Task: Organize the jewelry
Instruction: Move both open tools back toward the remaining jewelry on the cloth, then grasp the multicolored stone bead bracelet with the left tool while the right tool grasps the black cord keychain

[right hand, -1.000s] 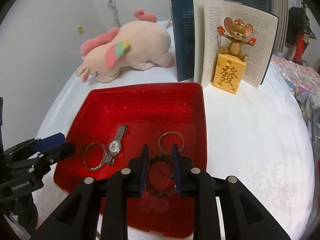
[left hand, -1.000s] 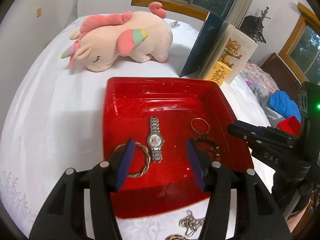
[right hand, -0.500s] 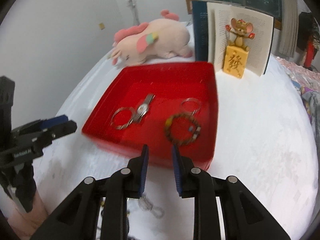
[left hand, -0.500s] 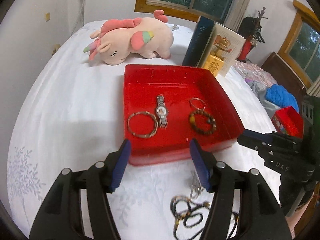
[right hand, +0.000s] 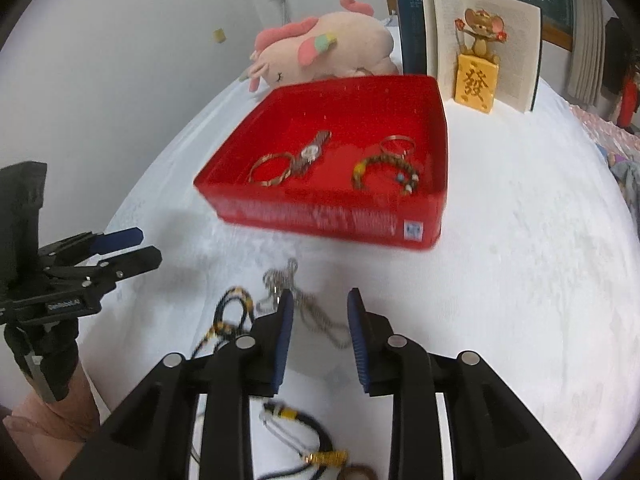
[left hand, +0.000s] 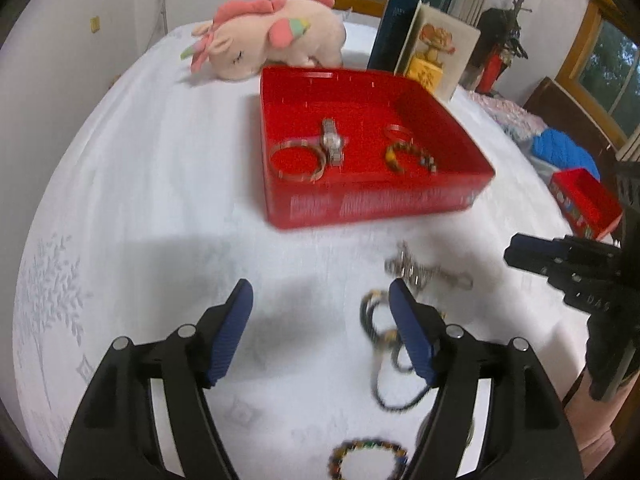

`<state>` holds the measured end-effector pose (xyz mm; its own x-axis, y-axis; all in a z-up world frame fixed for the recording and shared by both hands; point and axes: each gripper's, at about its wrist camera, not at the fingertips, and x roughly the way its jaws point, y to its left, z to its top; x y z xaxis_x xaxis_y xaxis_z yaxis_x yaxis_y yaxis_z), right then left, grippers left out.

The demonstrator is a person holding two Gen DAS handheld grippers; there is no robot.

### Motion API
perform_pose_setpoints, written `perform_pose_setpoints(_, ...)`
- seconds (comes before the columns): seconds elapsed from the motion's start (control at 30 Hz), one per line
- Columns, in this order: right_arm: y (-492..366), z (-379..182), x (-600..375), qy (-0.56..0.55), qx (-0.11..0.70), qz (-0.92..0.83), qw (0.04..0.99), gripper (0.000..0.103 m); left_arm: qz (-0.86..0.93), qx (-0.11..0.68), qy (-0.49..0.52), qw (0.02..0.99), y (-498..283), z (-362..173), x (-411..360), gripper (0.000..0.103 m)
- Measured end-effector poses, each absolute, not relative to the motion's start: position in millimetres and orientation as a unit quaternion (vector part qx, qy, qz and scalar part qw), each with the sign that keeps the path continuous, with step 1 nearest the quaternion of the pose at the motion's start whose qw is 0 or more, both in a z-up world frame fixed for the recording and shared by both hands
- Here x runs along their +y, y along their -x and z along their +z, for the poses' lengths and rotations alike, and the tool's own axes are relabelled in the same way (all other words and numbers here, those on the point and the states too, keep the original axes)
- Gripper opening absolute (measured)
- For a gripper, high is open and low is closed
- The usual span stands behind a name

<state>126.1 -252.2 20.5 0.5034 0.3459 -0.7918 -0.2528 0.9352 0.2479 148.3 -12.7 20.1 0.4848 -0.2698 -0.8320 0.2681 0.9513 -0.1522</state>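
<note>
A red tray [left hand: 376, 200] [right hand: 332, 216] sits on the white bed. In it lie a watch [left hand: 332, 144] [right hand: 310, 154], a twisted bangle [left hand: 296, 160] [right hand: 272, 168], a thin ring bangle [left hand: 396, 132] [right hand: 396, 144] and a beaded bracelet [left hand: 408, 158] [right hand: 384, 172]. On the bed in front of the tray lie a silver chain [left hand: 424, 272] [right hand: 296, 300], black cord necklaces [left hand: 380, 332] [right hand: 228, 320] and a coloured bead bracelet [left hand: 368, 460]. My left gripper [left hand: 320, 332] is open and empty above the bed. My right gripper [right hand: 320, 336] is open, empty, over the silver chain.
A pink unicorn plush [left hand: 264, 40] [right hand: 324, 52] lies behind the tray. An open book [right hand: 480, 40] stands upright with a mouse figurine [right hand: 478, 68] before it. A small red box [left hand: 584, 204] and blue cloth [left hand: 560, 152] are at the right.
Both grippers have pulled back from over the tray toward the near side of the bed. The right gripper left the beaded bracelet in the tray and has opened a little wider.
</note>
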Motion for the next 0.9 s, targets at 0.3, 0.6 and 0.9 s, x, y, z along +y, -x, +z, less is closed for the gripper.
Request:
perform_pose_setpoints(0.3,-67.0,-5.4,-242.8,-0.031,0.491,0.197,0.848,0.028,-0.164,0.519,-0.038,0.838,-91.5,-14.4,0.9,0.071)
perform_pose_setpoints(0.6,-34.9,-5.6,-263.8,-0.048,0.492,0.174,0.852,0.028,-0.152,0.536,-0.063,0.828,-57.3,-34.4,4.3,0.071)
perform_pose_setpoints(0.9,-19.4,-16.2,-277.0,-0.051,0.505,0.159,0.847,0.031,-0.145,0.544,-0.072,0.823,-51.8,-46.8,1.3,0.071)
